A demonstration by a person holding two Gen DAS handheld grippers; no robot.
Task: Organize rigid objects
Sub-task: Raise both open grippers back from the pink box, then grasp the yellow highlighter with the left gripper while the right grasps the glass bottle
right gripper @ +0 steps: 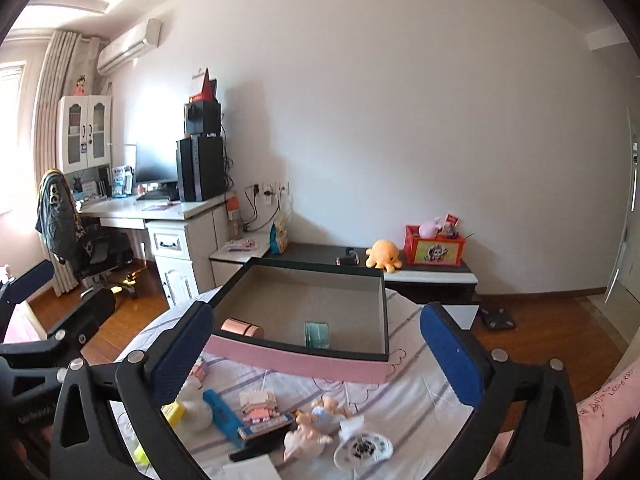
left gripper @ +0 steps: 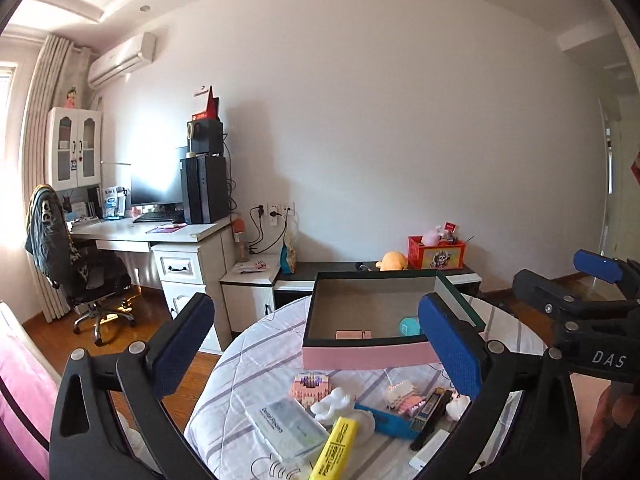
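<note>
Both my tongs, left gripper and right gripper, hang released and empty above the cluttered pile; the pink box waits just beyond. Reaching for the yellow highlighter, I might knock its touching neighbours off the bedspread.

Open-topped pink-fronted cardboard box: interior mostly free between copper cylinder and teal roll; small toys crowd the near surface.
</note>
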